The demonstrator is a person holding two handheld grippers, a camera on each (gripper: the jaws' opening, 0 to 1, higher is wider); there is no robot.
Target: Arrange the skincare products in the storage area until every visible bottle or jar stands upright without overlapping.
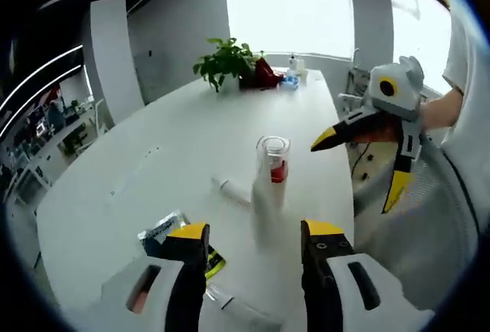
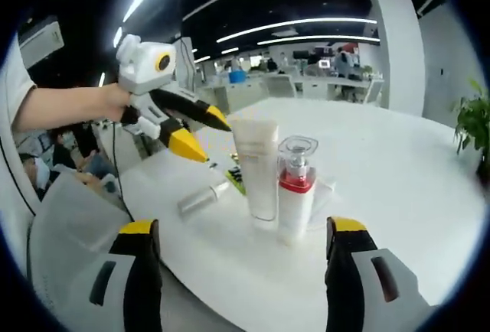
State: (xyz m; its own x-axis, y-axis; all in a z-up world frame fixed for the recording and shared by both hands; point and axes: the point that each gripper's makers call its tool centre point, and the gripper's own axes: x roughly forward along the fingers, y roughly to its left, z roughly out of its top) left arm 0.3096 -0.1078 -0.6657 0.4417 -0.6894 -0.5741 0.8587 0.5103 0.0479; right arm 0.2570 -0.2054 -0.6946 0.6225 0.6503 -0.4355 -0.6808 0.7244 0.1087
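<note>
A white tube [image 2: 257, 167] and a red-collared pump bottle [image 2: 294, 190] are stood upright; a slim tube [image 2: 200, 200] is laid flat. Both grippers [image 1: 256, 242] [image 2: 239, 236] are held open, gripping nothing.

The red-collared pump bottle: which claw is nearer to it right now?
Hard to call; the left claw looks slightly nearer. It is open, facing the white tube with the pump bottle just behind. The right claw is open too, facing the bottle from the opposite side.

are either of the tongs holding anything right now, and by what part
Nothing is held. The left tongs and the right tongs are both open and empty, apart from the pump bottle and the tube standing on the table.
</note>
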